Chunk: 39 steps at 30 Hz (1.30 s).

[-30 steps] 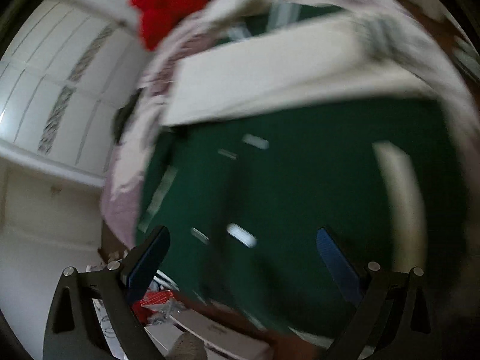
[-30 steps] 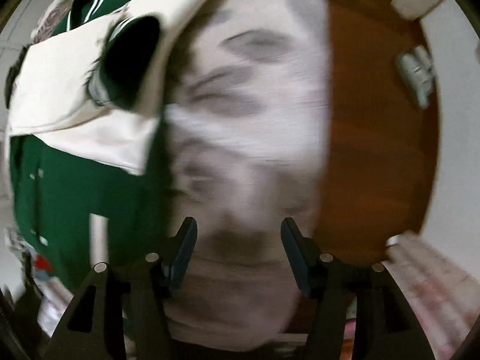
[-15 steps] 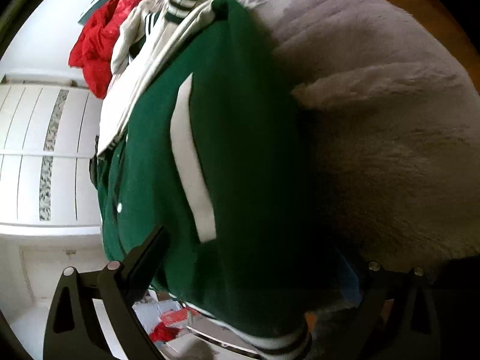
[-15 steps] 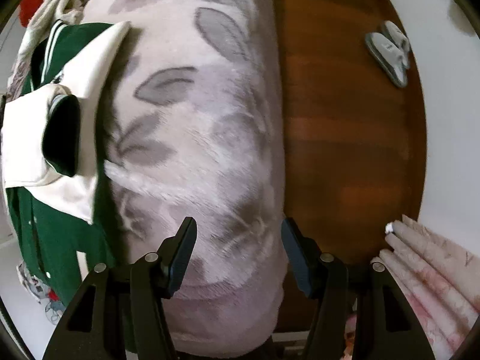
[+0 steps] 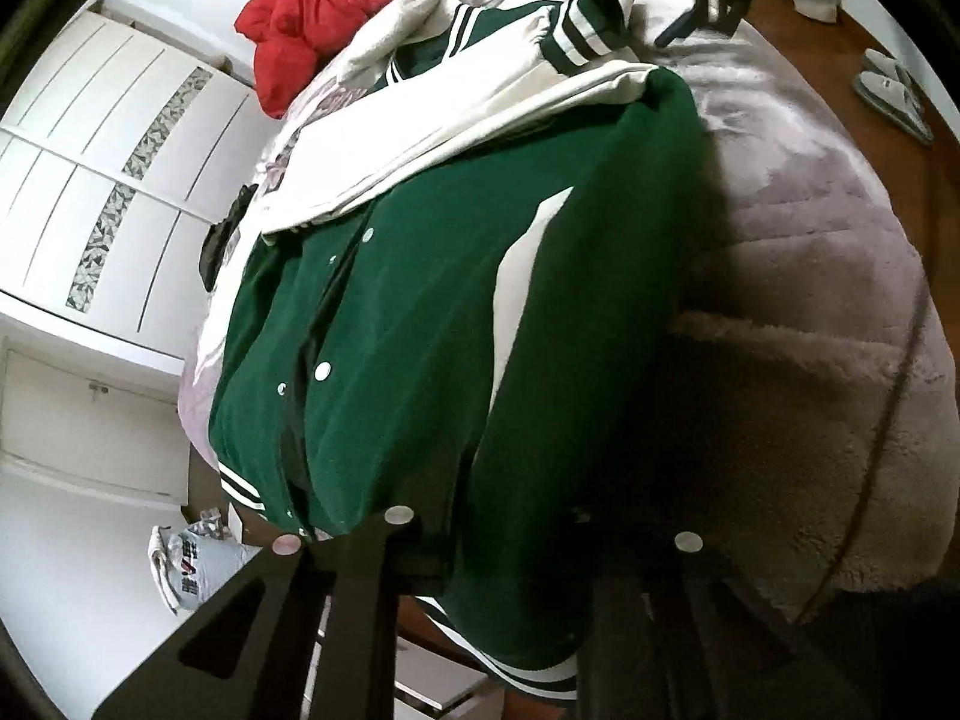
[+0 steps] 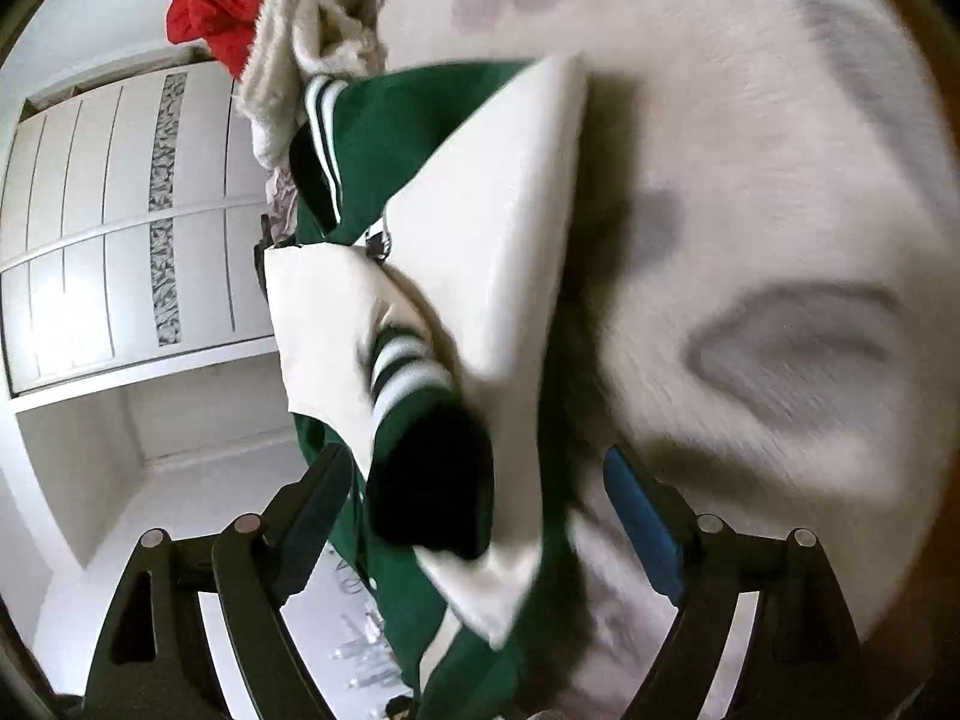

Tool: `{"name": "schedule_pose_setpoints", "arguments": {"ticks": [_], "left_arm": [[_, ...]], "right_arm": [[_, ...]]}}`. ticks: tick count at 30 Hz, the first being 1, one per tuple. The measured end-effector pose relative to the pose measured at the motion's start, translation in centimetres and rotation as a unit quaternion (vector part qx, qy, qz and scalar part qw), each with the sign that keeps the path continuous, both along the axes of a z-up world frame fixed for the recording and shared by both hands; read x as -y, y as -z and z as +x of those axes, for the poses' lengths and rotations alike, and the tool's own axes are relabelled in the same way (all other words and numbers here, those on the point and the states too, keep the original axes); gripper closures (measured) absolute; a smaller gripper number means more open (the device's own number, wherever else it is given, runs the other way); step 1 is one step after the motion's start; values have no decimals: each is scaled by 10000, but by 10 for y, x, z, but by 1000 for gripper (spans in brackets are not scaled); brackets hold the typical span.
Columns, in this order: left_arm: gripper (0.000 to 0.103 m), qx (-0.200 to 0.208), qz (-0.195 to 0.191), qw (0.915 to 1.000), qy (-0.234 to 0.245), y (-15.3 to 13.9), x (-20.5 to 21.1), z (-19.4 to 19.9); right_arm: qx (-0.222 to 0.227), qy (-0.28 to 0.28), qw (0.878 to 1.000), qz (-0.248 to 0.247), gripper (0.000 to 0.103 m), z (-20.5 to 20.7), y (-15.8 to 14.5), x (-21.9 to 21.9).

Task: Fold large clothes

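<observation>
Now, over by the white wardrobe [image 5: 102,180], the red garment [image 5: 324,12] sits heaped at the far end of the bed, beyond the green varsity jacket [image 5: 420,330]. That jacket lies spread on the grey floral blanket [image 5: 840,300], cream sleeves [image 5: 456,120] folded across its chest, snaps running down the front, striped hem hanging toward the camera. The left gripper [image 5: 510,540] is down at that hem, its fingers buried behind green cloth, so whether it is clamped or apart cannot be told. Right of the jacket, a pair of slippers [image 5: 888,90] rests on the wooden floor.

From the right wrist view, the right gripper [image 6: 480,510] has its jaws spread wide, a striped cuff [image 6: 414,378] of the jacket [image 6: 384,144] and its cream sleeve [image 6: 492,252] sitting between the fingers, not pinched. The blanket [image 6: 750,180] fills everything to the jacket's right, blurred.
</observation>
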<state>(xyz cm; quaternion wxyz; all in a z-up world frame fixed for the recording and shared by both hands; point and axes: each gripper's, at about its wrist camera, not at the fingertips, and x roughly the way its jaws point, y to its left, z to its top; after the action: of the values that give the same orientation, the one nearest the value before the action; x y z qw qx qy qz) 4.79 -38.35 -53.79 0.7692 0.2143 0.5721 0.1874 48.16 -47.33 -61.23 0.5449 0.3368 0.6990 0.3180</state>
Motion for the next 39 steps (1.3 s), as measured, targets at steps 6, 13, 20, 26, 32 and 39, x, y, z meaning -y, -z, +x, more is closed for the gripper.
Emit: {"name": "schedule_pose_setpoints", "arguments": {"ticks": [6,13,20,26,32,39], "left_arm": [[93,-19,-238,9997,0,-7,11,-12],[95,319,-1025,9932,-441,-63,-51,-8],[95,828,-1611,9790,-937,-146,-161,-21],[95,938,-2388,9538,-1566,-144,-305,-24],[91,644,-3135,9228,-2144,-64,-437,-33],[59,549,-4785,8225,-3025,6,-537,-75]], "right_arm": [[-262,293,9992,25,40,7,16,-31],[-130,296,9944,-1006,86,1,-71,-76],[335,-36,9903,-1351,87,20,-211,-181],[522,-431,9802,-1862,87,31,-264,-342],[423,-753,9558,-2809,86,26,-192,-499],[-54,-1004,9671,-2338,38,14,-128,-542]]}}
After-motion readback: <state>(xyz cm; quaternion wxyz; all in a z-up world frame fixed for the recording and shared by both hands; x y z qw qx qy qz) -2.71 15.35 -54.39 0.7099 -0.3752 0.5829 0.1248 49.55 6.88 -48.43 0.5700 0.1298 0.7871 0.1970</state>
